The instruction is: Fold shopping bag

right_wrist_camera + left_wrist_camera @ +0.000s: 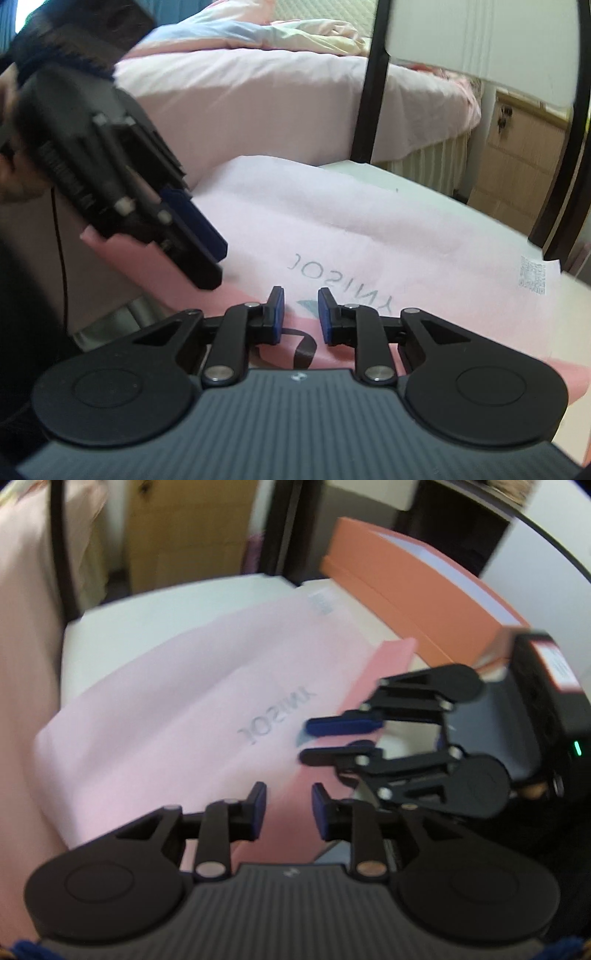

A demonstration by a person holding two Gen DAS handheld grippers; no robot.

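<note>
Nearest the cameras, both grippers hang over the near, darker-pink edge of the shopping bag (351,229), which lies flat on the white desk (155,613). The left gripper (289,810) has its jaws parted with nothing between them, the pink strip showing through the gap. The right gripper (300,315) is likewise released, its pads apart above a dark handle loop (304,349) at the bag's edge.

The risk here is a poor grasp. The paper lies flat against the desk, so pads closing from above may slide off or pinch only the top layer, and the fold would then skew. The right gripper could also catch the handle loop instead of the edge and drag the bag askew.

The two grippers sit close together; closing in further could knock them together.

Farther off, the bag's far corner with its printed code (533,275) reaches the desk's edge, so a push could slide it over. An orange box (413,579) crowds one side, and a bed (295,85) lies beyond.
</note>
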